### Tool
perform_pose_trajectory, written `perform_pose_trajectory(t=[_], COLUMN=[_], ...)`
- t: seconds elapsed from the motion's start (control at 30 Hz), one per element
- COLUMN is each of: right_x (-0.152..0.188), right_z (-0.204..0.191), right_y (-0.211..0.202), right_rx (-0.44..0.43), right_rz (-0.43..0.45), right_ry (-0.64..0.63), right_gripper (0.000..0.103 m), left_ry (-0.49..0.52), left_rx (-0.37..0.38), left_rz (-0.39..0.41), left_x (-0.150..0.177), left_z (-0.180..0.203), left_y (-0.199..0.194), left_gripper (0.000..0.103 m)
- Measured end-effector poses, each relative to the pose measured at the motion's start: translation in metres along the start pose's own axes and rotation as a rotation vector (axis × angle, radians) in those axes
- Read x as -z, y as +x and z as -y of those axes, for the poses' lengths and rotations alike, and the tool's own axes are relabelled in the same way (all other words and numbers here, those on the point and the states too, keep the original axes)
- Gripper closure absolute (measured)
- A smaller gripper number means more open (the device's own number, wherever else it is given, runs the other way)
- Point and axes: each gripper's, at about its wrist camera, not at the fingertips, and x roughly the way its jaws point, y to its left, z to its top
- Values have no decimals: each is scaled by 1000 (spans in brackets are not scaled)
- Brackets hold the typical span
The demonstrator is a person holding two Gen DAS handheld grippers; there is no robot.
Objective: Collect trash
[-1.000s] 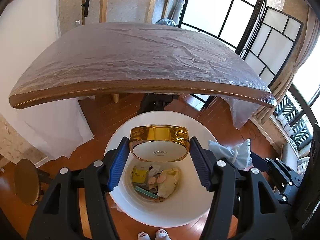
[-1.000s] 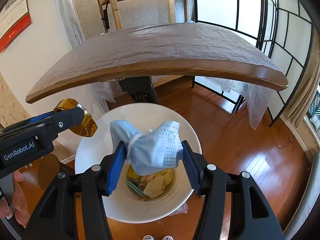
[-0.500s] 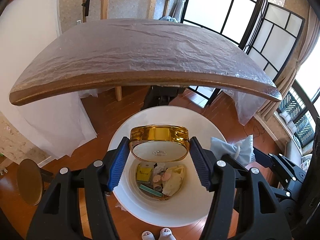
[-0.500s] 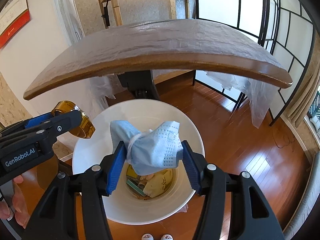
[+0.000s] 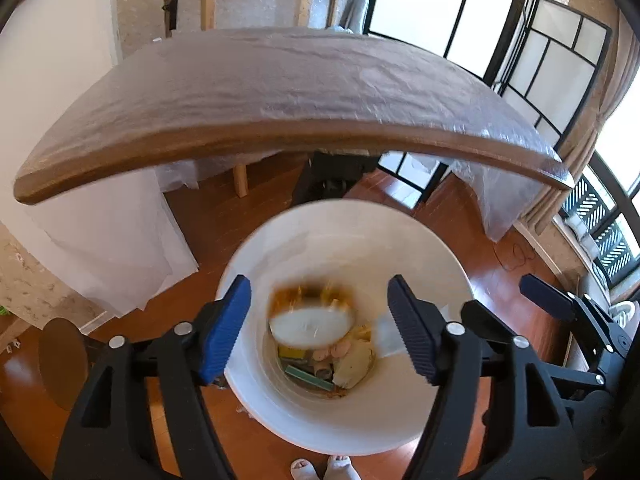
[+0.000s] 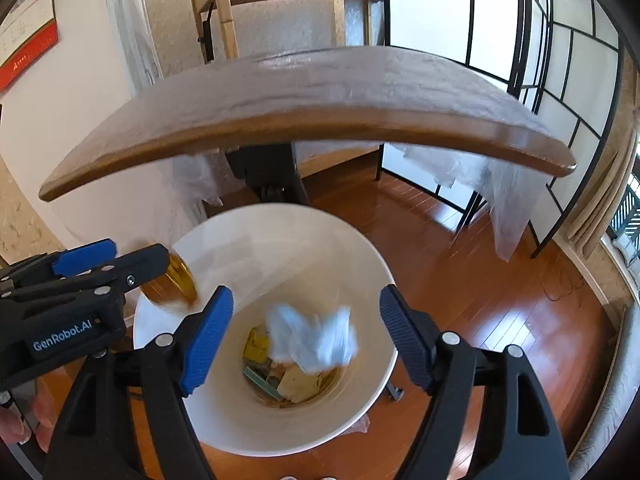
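- Left wrist view: the left gripper (image 5: 320, 328) is poised directly over the mouth of the white trash bin (image 5: 440, 248), jaws spread wide and gripping nothing, which fits a release made above the opening so the item lands inside.
- Between those jaws, a gold-rimmed round lid or tin (image 5: 312, 314) shows blurred and free of both blue pads (image 5: 224, 332); it appears to be in mid-fall towards the bin's bottom, though the blur hides its exact shape.
- Litter already lies at the bottom of the bin: a yellow packet, a teal strip and crumpled tan scraps (image 5: 356, 364).
- Right wrist view: the right gripper (image 6: 306, 330) is also centred over the bin, jaws parted and empty. A pale blue face mask (image 6: 312, 338), blurred, sits loose between them and touches neither pad, apparently dropping too.
- Seen from the right camera, the gold item is beside the left gripper's tip, over the bin's left rim (image 6: 160, 316).
- The bin stands on the wooden floor (image 6: 480, 280) just in front of the worktop's (image 5: 280, 92) near edge. The worktop, wrapped in clear plastic sheeting, shows no trash on the part in view.
- Judged from this, both pieces are being binned at once; whether more trash remains elsewhere cannot be told.
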Motion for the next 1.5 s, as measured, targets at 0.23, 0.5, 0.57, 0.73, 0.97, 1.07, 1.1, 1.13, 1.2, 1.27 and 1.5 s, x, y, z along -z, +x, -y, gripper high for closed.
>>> perform_pose_trajectory(t=[0.23,0.5,0.57,0.73,0.97,1.07,1.1,1.13,1.2,1.27,1.5], right_x=[-7,-5,-4,-8,-18,-25,-29,-31,-38,-46,-74], right_z=[6,12,12,7,0,3,4,4,4,4,5], right_y=[-7,-9,-11,-17,-27,-32,-34,-36,-39,-40,-32], right_rx=[15,23,30,58,99,84,83,85,89,74,99], right_rz=[18,40,49,87,118,126,131,137,149,146,150], right_ry=[28,65,65,44,-8,5,8,9,20,32,36], right_gripper=[27,14,11,4,4,4,4,4,4,4,4], left_ry=[-2,2,-3,-15,-23,-19,-19,-20,-21,-25,-32], left_rx=[-22,-57,-64,-100,-109,-109,-106,-103,-100,-99,-101], left_rz=[28,42,47,65,77,93,98,105,120,131,140], left_x=[-5,-5,-5,-5,-7,-12,-14,-19,-26,-33,-68], left_z=[-2,0,-1,-3,-6,-7,-7,-8,-11,-14,-26], left_y=[-8,-10,-11,-14,-19,-27,-30,-34,-41,-45,-40], left_gripper=[28,20,14,5,5,5,5,5,5,5,5])
